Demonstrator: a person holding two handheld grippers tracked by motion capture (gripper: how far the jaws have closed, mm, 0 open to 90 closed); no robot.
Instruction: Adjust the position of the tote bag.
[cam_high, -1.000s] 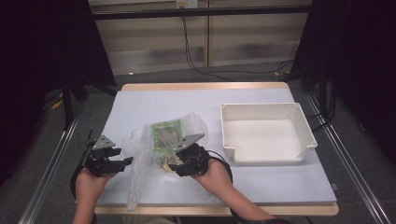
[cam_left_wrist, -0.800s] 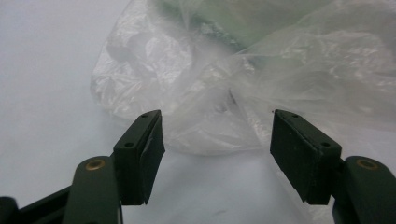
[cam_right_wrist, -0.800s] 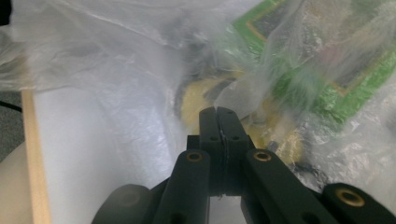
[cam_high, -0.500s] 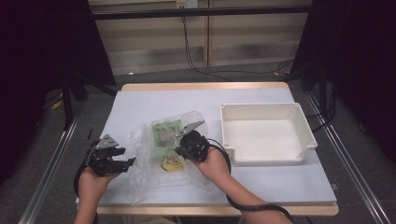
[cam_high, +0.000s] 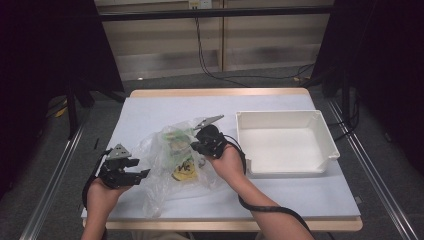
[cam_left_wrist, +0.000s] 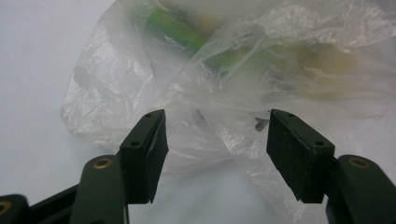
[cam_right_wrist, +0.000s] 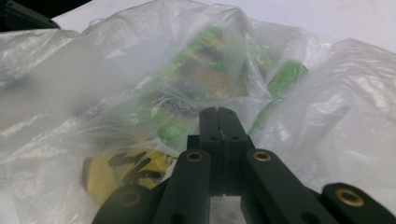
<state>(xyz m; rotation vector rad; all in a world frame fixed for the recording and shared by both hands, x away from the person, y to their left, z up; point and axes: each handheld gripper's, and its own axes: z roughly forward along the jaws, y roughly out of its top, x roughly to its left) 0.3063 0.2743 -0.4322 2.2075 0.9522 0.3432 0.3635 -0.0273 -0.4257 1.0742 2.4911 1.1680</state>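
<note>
Clear bag (cam_high: 172, 165) lying crumpled on the counter (cam_high: 150, 107), left of the centre, with green packets (cam_high: 175, 145) and a yellow packet (cam_high: 184, 172) showing through the film. White bin (cam_high: 282, 142) just right of it, standing apart from the bag.

Left tool (cam_high: 134, 175) at the bag's left edge, held low over the counter. Jaws standing partly apart in the left gripper view, pads (cam_left_wrist: 156, 149) clear of the plastic, loose film (cam_left_wrist: 224, 135) bulging in the gap between them but not pinched.

Right tool (cam_high: 196, 145) at the bag's upper right side, near the bin. Jaws pressed together in the right gripper view, a thin line of plastic caught between the pads (cam_right_wrist: 217, 123), so clamped on the bag's film. Green packets (cam_right_wrist: 205, 70) behind the tips, yellow packet (cam_right_wrist: 126, 172) lower left, both inside the bag (cam_right_wrist: 70, 93).
</note>
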